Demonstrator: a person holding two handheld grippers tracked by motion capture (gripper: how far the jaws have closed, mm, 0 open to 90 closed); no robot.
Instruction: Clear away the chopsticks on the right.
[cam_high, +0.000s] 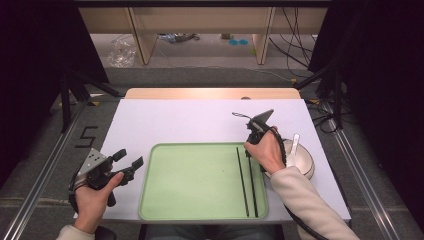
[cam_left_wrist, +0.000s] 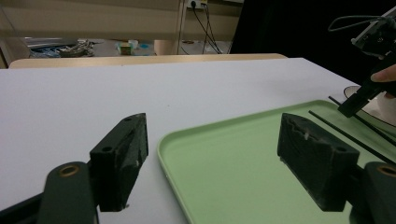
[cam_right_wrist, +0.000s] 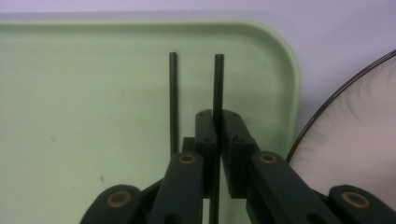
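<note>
- Right gripper (cam_right_wrist: 218, 123) is down over the far right part of the green tray (cam_high: 200, 210), its jaws pinched narrow around one black chopstick (cam_right_wrist: 218, 84); the pads sit against both sides of the stick, so I call that a grip.
- The second chopstick (cam_right_wrist: 173, 102) lies flat on the tray just to the side, parallel, not touching the first.
- Step in hand, as I read it: laying the pair side by side on the tray, with the last stick being set down or just picked up — I can't tell which from here.
- Next move calls for a clean, gentle release or lift, keeping the stick parallel to its mate so it doesn't roll or cross it.
- Left gripper (cam_high: 127, 165) hovers at the tray's left edge above the white table (cam_high: 165, 120), jaws wide apart, nothing between them.
- Chopsticks look thin, straight, matte black, round at the ends; slippery and easy to roll, I'd guess.
- A white bowl (cam_high: 304, 162) with a white spoon (cam_high: 295, 145) in it sits just right of the tray, behind the right hand (cam_high: 267, 152).
</note>
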